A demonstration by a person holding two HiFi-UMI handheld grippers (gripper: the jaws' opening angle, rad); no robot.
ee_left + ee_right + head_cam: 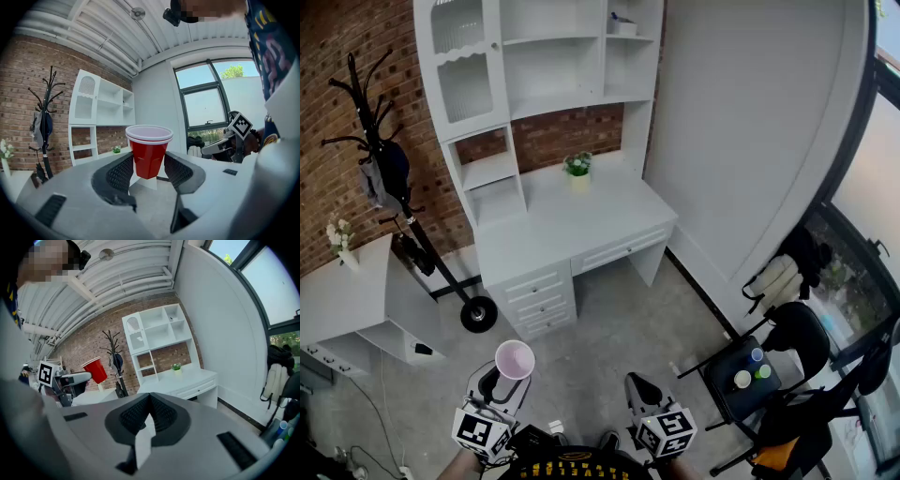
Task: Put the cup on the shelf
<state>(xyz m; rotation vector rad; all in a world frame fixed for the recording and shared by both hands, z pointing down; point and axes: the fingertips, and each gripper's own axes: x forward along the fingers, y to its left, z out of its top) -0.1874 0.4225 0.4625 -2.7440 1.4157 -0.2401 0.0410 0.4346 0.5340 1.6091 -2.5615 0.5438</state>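
Note:
A red cup [148,152] with a white rim stands upright between the pads of my left gripper [148,169], which is shut on it. From the head view the cup [515,360] shows its pale inside, held low at the left by the left gripper [504,382]. The cup [95,370] also shows at the left of the right gripper view. My right gripper [643,392] is beside it, shut and empty, its jaws meeting [149,412]. The white shelf unit [546,70] rises over a white desk [572,223] far ahead.
A small potted plant [577,169] sits on the desk. A black coat stand [382,159] is left of the shelves, a low white cabinet [352,302] further left. A black chair [750,375] holding small cups stands at the right by the window.

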